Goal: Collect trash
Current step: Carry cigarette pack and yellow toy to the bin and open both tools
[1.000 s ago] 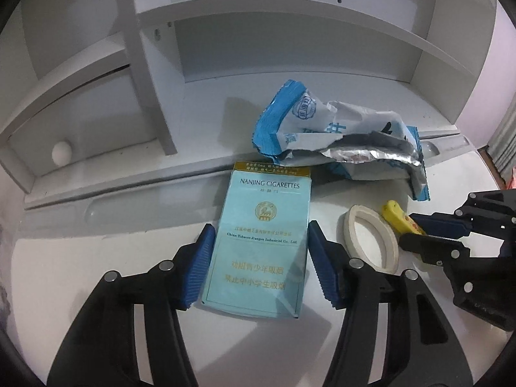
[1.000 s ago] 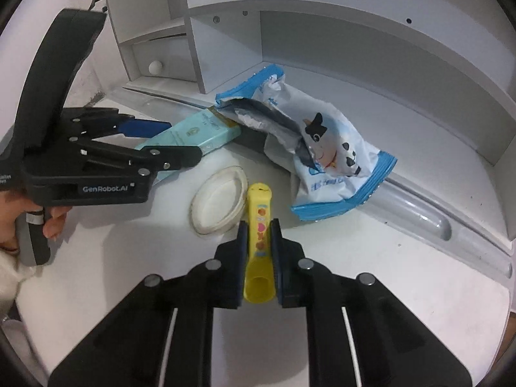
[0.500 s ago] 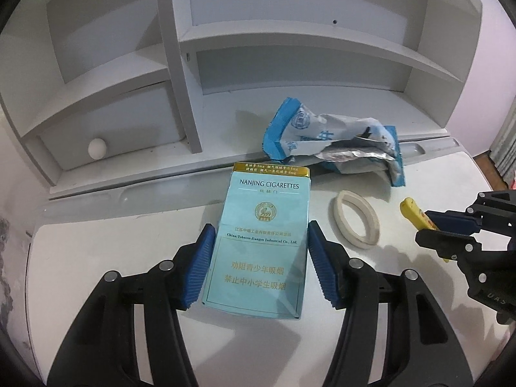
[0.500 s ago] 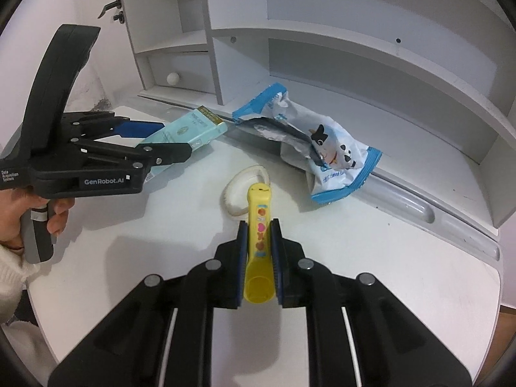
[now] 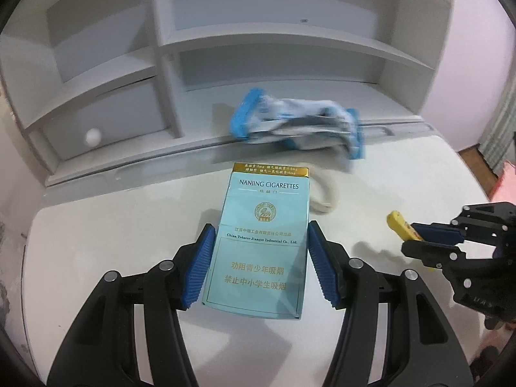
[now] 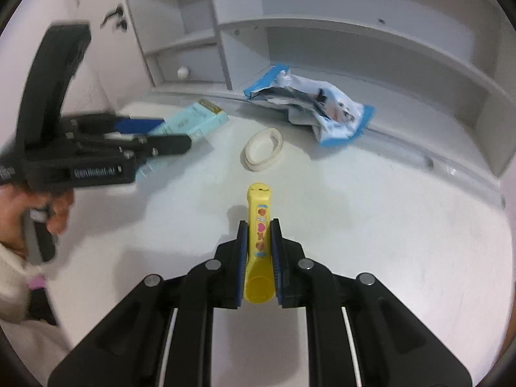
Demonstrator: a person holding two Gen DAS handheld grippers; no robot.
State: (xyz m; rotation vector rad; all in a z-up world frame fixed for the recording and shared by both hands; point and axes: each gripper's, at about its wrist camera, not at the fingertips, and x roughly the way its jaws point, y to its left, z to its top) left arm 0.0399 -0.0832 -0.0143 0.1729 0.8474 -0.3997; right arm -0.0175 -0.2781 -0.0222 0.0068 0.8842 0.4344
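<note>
The left gripper (image 5: 259, 258) clamps the pack (image 5: 262, 242); the right gripper (image 6: 259, 248) pinches the tube (image 6: 259, 225). Both seem lifted over the desk's (image 6: 387, 242) bare middle, with the ring (image 6: 262, 150) and wrapper (image 6: 316, 109) near its back edge.

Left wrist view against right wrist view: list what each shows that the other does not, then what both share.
Only the left wrist view shows the printed front of the cigarette pack, reading NANJING CIGARETTES, with the left gripper shut on its sides.

Only the right wrist view shows the person's hand on the left gripper's handle, a pale sleeve, and the heart stickers along the yellow tube clamped in the right gripper.

Both show the crumpled blue and white snack bag, the white tape ring, the drawer knob, the grey shelf unit and the white table.
</note>
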